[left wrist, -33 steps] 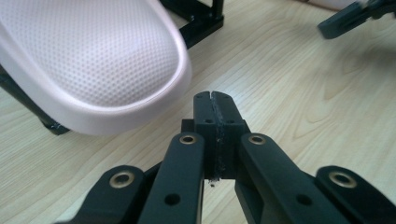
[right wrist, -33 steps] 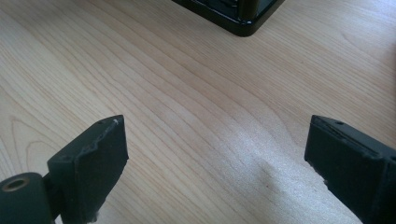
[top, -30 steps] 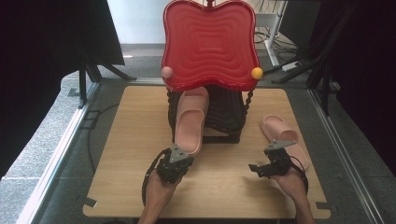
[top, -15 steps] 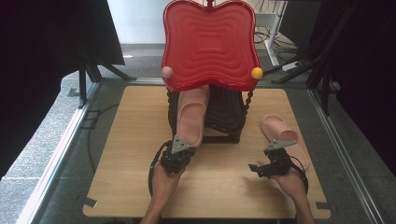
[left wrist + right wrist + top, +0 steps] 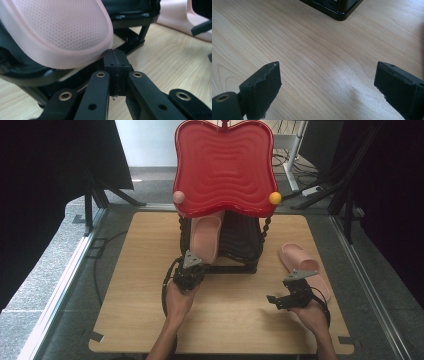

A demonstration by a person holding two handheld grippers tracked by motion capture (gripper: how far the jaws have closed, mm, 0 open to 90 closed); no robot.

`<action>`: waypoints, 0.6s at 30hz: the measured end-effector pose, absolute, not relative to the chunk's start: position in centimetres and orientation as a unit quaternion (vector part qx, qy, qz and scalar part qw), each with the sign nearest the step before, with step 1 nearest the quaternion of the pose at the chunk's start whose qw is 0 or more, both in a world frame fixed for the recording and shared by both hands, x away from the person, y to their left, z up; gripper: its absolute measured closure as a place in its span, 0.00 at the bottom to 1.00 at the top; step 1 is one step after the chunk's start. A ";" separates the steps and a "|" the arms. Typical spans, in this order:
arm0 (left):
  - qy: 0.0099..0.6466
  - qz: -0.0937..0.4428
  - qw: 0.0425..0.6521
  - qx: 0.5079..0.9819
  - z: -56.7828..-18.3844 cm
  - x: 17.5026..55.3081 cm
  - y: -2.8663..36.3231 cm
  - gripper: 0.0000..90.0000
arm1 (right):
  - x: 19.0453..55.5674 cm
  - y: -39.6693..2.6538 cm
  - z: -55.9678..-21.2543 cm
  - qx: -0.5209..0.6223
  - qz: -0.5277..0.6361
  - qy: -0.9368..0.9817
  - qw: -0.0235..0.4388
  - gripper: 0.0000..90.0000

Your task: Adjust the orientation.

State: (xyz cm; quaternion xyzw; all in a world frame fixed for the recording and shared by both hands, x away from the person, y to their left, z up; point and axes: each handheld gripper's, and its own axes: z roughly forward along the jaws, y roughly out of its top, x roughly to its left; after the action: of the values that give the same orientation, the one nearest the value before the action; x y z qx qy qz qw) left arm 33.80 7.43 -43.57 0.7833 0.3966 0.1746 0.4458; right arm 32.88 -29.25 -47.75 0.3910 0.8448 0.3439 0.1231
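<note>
A pale pink slipper [image 5: 205, 237] lies on a shelf of the black rack [image 5: 240, 245], toe under the rack's red wavy top [image 5: 225, 167]. My left gripper [image 5: 192, 265] is right at its heel. In the left gripper view the jaws are shut pad to pad [image 5: 115, 58] with nothing between them, tips against the slipper's [image 5: 57, 32] heel rim. The second slipper [image 5: 300, 260] lies on the table to the right of the rack. My right gripper [image 5: 277, 297] sits in front of it, and in its own view it [image 5: 327, 85] is open over bare wood.
The wooden table [image 5: 150, 310] has bare room at the left and front. The rack's lower corner [image 5: 337, 10] is just ahead of the right gripper. Pink [image 5: 178, 196] and yellow [image 5: 275, 197] balls sit at the red top's corners. Metal frame rails run along both table sides.
My left gripper has moved forward toward the rack, and the slipper ahead of it has slid further in under the red top. The right gripper and second slipper stayed put.
</note>
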 end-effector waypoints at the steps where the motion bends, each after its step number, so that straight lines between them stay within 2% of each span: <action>1: 0.398 0.180 0.441 0.784 -43.3 34.1 7.4 1.00 | 32.9 -29.2 -47.8 0.391 0.344 0.845 0.123 0.08; 13: 0.410 0.183 0.425 0.786 -42.9 36.2 7.3 0.99 | 32.9 -29.3 -47.8 0.391 0.345 0.845 0.123 0.08; 18: 0.405 0.183 0.423 0.789 -42.7 35.9 7.2 0.88 | 32.9 -29.4 -47.8 0.391 0.346 0.844 0.124 0.08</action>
State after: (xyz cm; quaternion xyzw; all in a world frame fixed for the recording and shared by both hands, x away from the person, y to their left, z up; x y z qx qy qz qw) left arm 35.88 7.16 -42.68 0.7894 0.4052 0.1832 0.4231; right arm 32.94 -29.36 -47.78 0.3915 0.8437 0.3460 0.1236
